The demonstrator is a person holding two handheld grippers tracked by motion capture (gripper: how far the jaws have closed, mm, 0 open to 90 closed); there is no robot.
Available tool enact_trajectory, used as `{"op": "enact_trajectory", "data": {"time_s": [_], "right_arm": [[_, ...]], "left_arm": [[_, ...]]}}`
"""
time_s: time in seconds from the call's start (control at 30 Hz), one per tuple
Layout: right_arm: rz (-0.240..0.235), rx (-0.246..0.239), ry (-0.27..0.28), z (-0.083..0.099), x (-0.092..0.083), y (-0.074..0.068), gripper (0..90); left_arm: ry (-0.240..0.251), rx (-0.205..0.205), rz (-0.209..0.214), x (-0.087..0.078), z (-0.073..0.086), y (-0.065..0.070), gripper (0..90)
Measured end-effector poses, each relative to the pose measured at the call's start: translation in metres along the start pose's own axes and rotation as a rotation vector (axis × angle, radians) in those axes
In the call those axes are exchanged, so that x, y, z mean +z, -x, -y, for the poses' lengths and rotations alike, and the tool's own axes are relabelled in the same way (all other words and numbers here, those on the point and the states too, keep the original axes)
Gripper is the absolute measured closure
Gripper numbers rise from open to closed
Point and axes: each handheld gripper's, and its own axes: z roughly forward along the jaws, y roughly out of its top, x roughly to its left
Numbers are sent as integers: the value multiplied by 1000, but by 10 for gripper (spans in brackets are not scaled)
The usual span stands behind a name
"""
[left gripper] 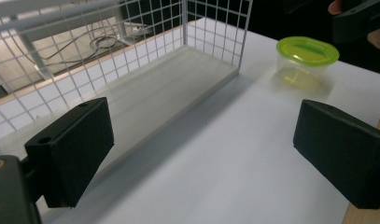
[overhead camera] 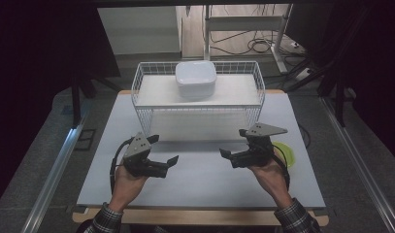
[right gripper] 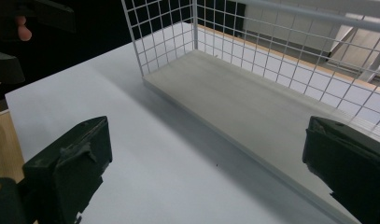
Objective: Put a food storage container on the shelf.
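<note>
Green-lidded container (overhead camera: 285, 154) sits just beside the right gripper (overhead camera: 232, 143), untouched.

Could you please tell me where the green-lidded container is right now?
The green-lidded container stands on the white table at the right of the high view, just behind the right gripper and apart from the wire rack.

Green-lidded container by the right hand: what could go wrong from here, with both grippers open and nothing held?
The green-lidded container sits near the table's right edge, partly behind the right gripper; a careless sweep might push it off. The wire rack stands just ahead of both open grippers, so a jaw of the left gripper could catch in its mesh. The white container on top could slide if the rack gets bumped.
</note>
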Motion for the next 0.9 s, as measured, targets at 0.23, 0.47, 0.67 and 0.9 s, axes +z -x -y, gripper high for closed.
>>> {"op": "enact_trajectory", "data": {"time_s": [0.23,0.47,0.67,0.9], "right_arm": [[1,-12,-15,15,-3,-3,1],[10,5,-28,33,-5,-5,1],[32,6,-56,49,-6,-7,2],[48,13,-93,66,-7,-7,2]], "left_arm": [[-10,-24,-25,-7,19,0,49],[-20,-60,-40,-11,41,1,51],[-59,-51,-64,-11,59,2,51],[-89,-63,-74,-11,77,5,48]]}}
